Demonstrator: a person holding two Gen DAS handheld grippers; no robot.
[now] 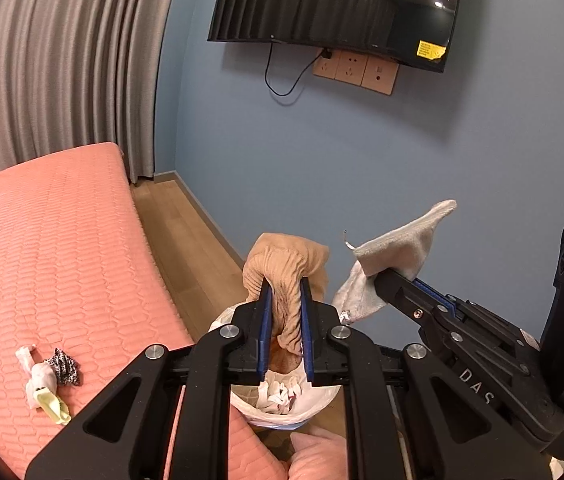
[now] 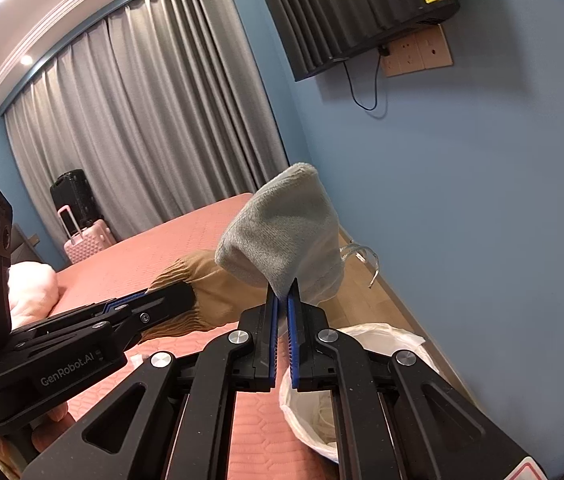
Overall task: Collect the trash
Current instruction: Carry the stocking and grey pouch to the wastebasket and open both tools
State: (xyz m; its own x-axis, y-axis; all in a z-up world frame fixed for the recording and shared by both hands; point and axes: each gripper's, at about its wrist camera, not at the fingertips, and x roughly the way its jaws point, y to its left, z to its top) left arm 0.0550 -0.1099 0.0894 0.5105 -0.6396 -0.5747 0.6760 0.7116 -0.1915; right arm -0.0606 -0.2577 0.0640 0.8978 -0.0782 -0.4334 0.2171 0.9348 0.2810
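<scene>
From the left wrist camera: the left gripper (image 1: 285, 294) is clamped on a bunched-up tan sock (image 1: 287, 268), holding it right above the trash bin (image 1: 282, 400), which has a white liner and crumpled paper inside. Off to the right, the right gripper (image 1: 378, 276) pinches a grey sock (image 1: 398, 246) up against the blue wall (image 1: 362, 160). On the pink bed (image 1: 62, 248) there's still a little pile of wrappers (image 1: 48, 380) lying near the edge.

Right wrist camera: same grey sock (image 2: 282, 228) squeezed tight between the blue pads, sticking up in front of the curtain (image 2: 142, 112). The bin (image 2: 382, 340) sits below on the floor beside the bed (image 2: 162, 248). The left gripper (image 2: 186, 300) comes in from the left with the tan sock (image 2: 218, 296).
</scene>
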